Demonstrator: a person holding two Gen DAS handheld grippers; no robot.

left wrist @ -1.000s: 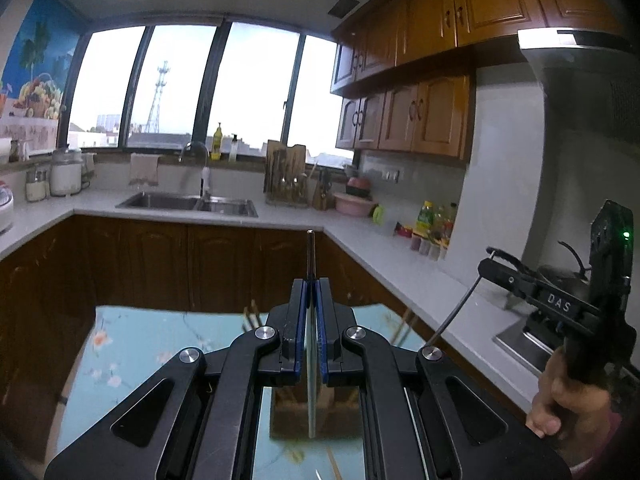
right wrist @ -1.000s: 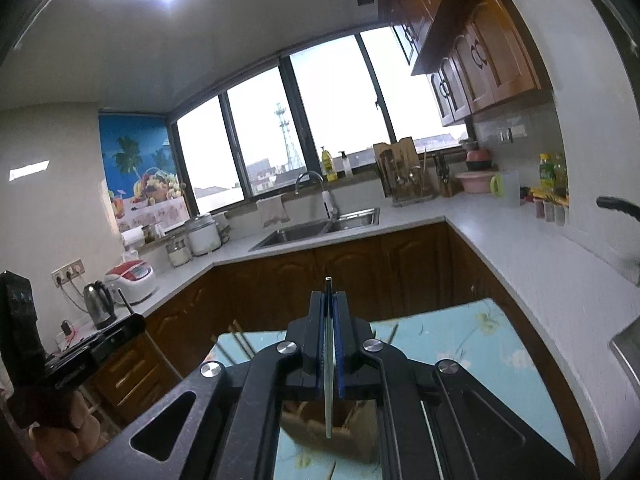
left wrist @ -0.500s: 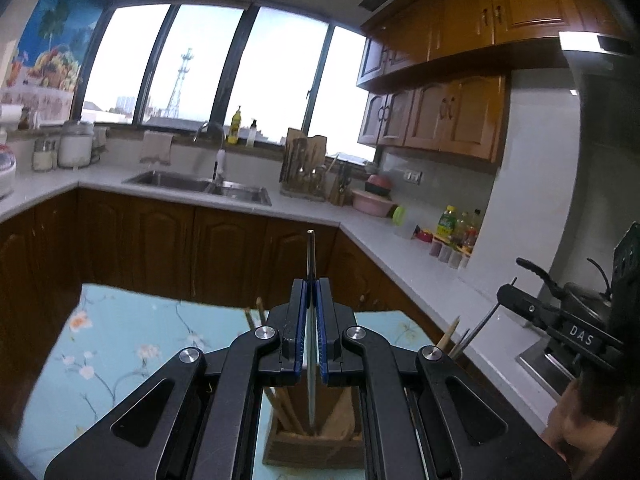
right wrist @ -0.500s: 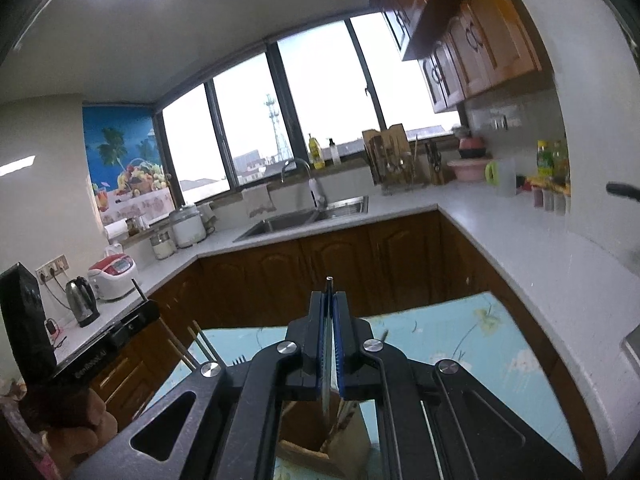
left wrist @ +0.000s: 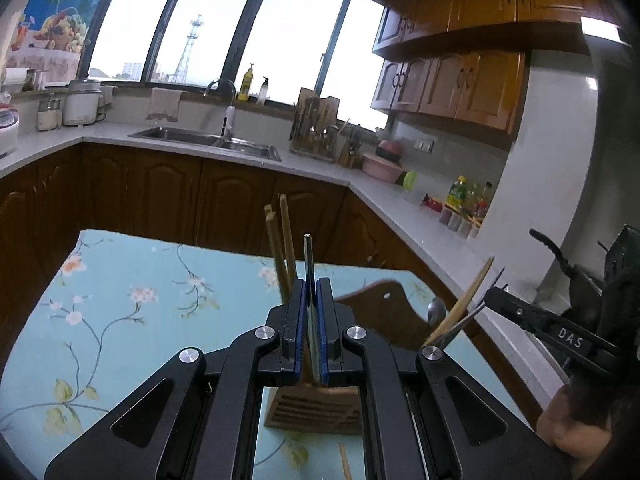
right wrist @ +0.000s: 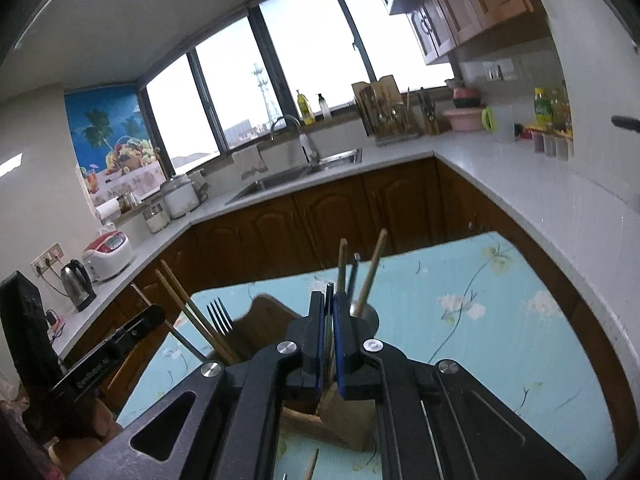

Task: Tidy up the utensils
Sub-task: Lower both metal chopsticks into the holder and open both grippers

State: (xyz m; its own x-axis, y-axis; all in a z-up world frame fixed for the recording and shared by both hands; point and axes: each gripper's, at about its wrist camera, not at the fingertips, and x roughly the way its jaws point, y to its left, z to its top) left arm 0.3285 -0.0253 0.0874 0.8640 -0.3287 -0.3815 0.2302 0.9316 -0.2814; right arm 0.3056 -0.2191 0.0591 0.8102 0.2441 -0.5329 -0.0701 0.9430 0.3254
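A wooden utensil holder (left wrist: 312,408) stands on the floral blue tablecloth (left wrist: 120,300), with chopsticks (left wrist: 282,236) sticking up from it. My left gripper (left wrist: 311,292) is shut on a thin metal utensil (left wrist: 308,264) held upright just above the holder. My right gripper (right wrist: 329,308) is shut on a thin dark utensil (right wrist: 329,292), also over the holder (right wrist: 340,408). In the right wrist view a fork (right wrist: 219,314), chopsticks (right wrist: 372,268) and other handles stand in the holder. The right gripper body (left wrist: 560,332) shows at the left view's right side.
A loose chopstick (left wrist: 345,460) lies on the cloth in front of the holder. Behind the table run brown cabinets and a white counter (left wrist: 400,208) with a sink (left wrist: 208,138), knife rack (left wrist: 314,128), bottles and a rice cooker (right wrist: 108,254).
Both grippers have tilted and moved down toward the table. The wooden holder has risen into view and now sits right under both held utensils.
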